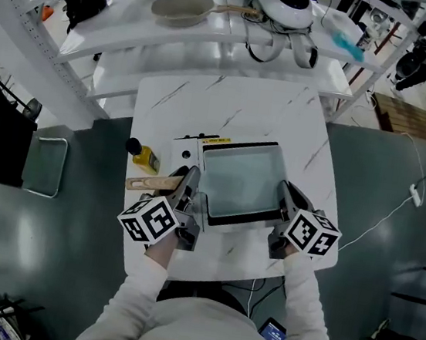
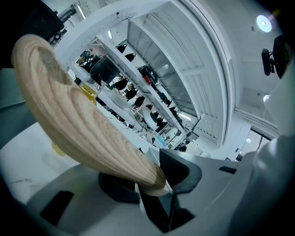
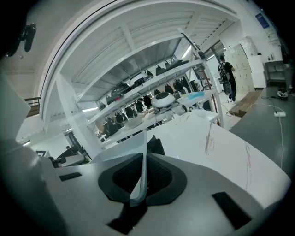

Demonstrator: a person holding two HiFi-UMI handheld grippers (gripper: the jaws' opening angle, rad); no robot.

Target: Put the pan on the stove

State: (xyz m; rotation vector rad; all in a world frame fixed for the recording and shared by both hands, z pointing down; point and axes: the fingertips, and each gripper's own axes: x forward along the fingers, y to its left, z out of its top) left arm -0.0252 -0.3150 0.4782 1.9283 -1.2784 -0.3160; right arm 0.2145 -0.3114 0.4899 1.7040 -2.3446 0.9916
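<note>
In the head view a square grey pan (image 1: 241,181) with a wooden handle (image 1: 151,184) sticking out to the left rests on the black stove (image 1: 226,221) on the white table (image 1: 229,105). My left gripper (image 1: 191,195) is shut on the pan's left side, where the handle joins. In the left gripper view the wooden handle (image 2: 78,120) runs up and left from my left gripper (image 2: 152,189). My right gripper (image 1: 284,206) is shut on the pan's right rim. The right gripper view shows the thin rim (image 3: 139,152) pinched in my right gripper (image 3: 139,184).
A small yellow bottle (image 1: 146,157) stands left of the stove, near the handle. The stove's white control panel (image 1: 187,151) lies at its back left. On the shelf behind lie a round beige pan (image 1: 183,6), a white rounded appliance (image 1: 286,1) and a blue item (image 1: 346,43).
</note>
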